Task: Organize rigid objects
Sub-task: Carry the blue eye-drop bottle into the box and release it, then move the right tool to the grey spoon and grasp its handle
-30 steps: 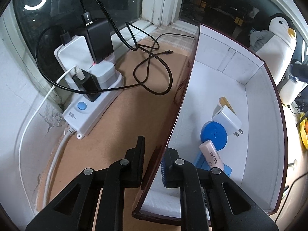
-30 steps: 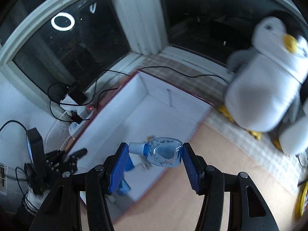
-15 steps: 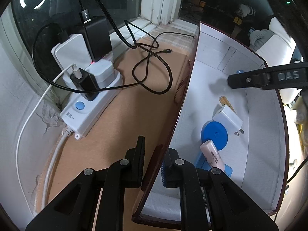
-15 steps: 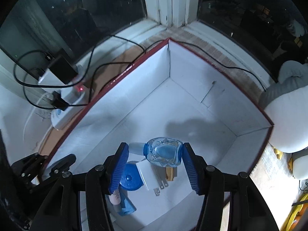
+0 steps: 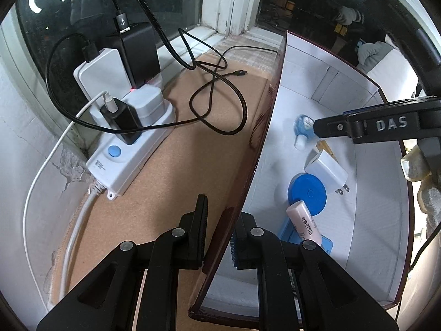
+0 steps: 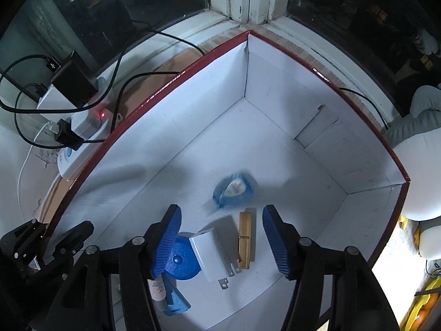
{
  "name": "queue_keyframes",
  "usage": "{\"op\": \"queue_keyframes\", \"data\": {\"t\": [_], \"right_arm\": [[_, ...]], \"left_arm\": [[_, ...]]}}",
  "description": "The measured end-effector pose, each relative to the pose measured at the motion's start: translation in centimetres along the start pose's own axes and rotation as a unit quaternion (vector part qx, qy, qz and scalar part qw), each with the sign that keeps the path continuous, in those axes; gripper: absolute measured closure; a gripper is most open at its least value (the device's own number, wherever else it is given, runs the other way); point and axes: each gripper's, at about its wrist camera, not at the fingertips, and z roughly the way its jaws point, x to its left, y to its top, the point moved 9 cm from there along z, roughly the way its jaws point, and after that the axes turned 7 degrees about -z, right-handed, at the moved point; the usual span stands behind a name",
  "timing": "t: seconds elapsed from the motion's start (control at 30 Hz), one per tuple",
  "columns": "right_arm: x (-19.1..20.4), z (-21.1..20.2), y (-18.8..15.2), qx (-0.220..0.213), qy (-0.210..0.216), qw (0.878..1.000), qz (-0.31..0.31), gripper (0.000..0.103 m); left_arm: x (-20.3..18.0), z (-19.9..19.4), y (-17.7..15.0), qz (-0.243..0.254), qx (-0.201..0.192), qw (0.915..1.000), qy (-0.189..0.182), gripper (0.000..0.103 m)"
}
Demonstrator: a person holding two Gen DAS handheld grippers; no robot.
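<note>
Now | right gripper jaws open | blue bottle lies beyond | left gripper jaws clamp box wall

Raised white letters "DAS" stand on the side of the black plastic right gripper reaching over the white box. A white USB trident symbol marks the black cable plug. The pale pink cylindrical tube carries dark print, probably Chinese characters, too small to read.
</note>
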Motion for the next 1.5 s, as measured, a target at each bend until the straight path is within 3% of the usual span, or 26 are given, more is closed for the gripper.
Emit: {"op": "queue_keyframes", "data": {"t": [0.33, 0.5, 0.7, 0.87, 1.07, 1.33, 1.5], "right_arm": [[-0.9, -6.5, -2.4, -0.062, 0.04, 0.997, 0.037, 0.046], [-3.5, -11.3, -8.1, -0.093, 0.039, 0.992, 0.07, 0.046], [-10.0, -15.6, -17.5, -0.12, 0.02, 0.978, 0.17, 0.046], [-14.4, -16.5, -25.6, -0.129, 0.011, 0.954, 0.271, 0.046], [-17.6, -12.3, -34.2, -0.094, 0.023, 0.92, 0.38, 0.046], [-21.8, -8.2, -39.5, -0.077, 0.058, 0.856, 0.509, 0.046], [-23.9, -6.4, -40.9, -0.059, 0.053, 0.835, 0.545, 0.046]], "left_arm": [[0.1, -0.1, 0.0, -0.001, 0.003, 1.0, 0.003, 0.09], [0.2, -0.5, -0.3, 0.001, 0.002, 1.0, 0.009, 0.089], [0.3, -1.2, -0.7, 0.006, 0.002, 0.9999, 0.015, 0.089], [0.5, -1.9, -0.9, 0.007, -0.002, 0.9998, 0.018, 0.089], [0.5, -2.3, -1.1, 0.007, -0.004, 0.9997, 0.021, 0.089], [0.5, -2.7, -1.0, 0.008, -0.006, 0.9997, 0.022, 0.089], [0.4, -2.7, -1.0, 0.005, -0.006, 0.9998, 0.019, 0.089]]}}
